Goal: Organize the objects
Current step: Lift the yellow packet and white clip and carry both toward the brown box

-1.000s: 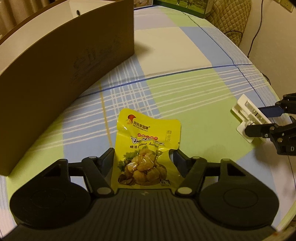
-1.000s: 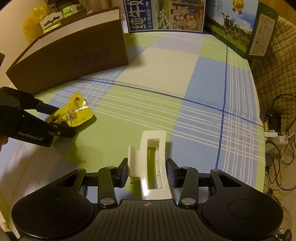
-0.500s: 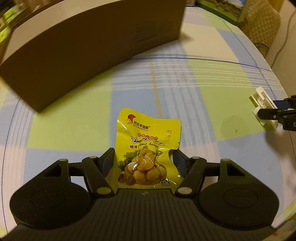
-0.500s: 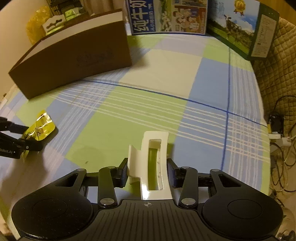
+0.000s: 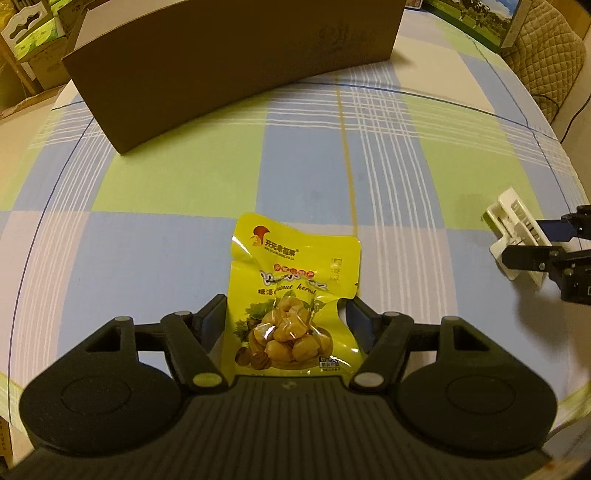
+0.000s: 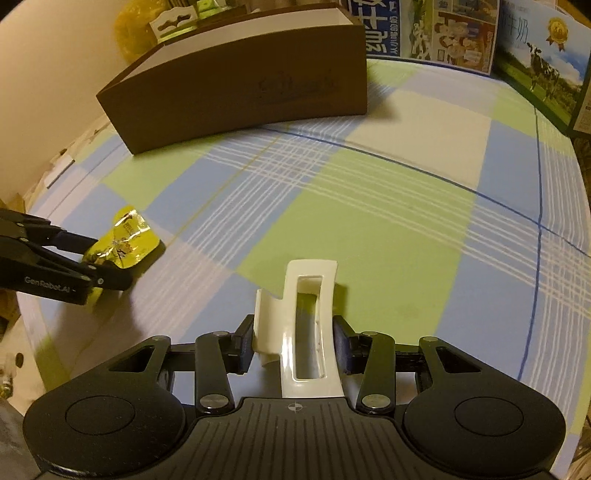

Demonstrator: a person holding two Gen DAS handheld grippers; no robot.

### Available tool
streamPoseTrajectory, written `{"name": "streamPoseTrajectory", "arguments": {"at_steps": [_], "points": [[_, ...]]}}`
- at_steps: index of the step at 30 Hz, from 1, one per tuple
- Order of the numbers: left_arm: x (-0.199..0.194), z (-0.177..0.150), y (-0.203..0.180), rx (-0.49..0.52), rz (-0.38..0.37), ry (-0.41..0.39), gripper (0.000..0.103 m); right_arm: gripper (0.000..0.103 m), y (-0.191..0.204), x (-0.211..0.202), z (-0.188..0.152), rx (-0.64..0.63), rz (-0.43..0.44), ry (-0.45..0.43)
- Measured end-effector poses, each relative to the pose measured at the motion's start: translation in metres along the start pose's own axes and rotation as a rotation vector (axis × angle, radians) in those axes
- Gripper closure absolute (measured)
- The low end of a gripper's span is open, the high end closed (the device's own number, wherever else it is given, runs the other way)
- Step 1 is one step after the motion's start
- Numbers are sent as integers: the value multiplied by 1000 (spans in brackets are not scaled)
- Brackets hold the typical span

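Note:
My left gripper is shut on a yellow chestnut snack packet, which stands up between the fingers above the checked tablecloth. My right gripper is shut on a white hair claw clip. The left wrist view has that clip and the right gripper at its right edge. Low on the left of the right wrist view are the packet and the left gripper. A long brown cardboard box with a white inside stands at the far side of the table.
The tablecloth has green, blue and white squares. Printed milk cartons stand behind the box at the back right. A quilted chair is beyond the table's right edge. Boxes are stacked past the left edge.
My left gripper has swung with the packet so the brown box now lies straight ahead. The right gripper with the clip has shifted slightly towards the box.

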State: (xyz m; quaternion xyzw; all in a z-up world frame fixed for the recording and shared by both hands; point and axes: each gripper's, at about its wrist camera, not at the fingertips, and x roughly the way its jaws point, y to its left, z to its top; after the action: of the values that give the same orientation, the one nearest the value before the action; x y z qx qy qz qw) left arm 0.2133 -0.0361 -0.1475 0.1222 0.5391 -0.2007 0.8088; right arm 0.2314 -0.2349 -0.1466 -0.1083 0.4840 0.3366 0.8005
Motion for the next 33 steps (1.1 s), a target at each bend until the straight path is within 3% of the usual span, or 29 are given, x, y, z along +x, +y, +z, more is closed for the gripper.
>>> {"name": "streamPoseTrajectory", "arguments": {"at_steps": [7, 11, 33], "points": [[2, 0, -2, -6, 18, 0, 28, 62, 4, 4, 1, 22, -24, 5], [-1, -1, -2, 3, 13, -13, 38, 62, 4, 4, 2, 39, -36, -2], [-25, -14, -6, -16, 52, -69, 45, 65, 13, -9, -5, 15, -24, -53]]}}
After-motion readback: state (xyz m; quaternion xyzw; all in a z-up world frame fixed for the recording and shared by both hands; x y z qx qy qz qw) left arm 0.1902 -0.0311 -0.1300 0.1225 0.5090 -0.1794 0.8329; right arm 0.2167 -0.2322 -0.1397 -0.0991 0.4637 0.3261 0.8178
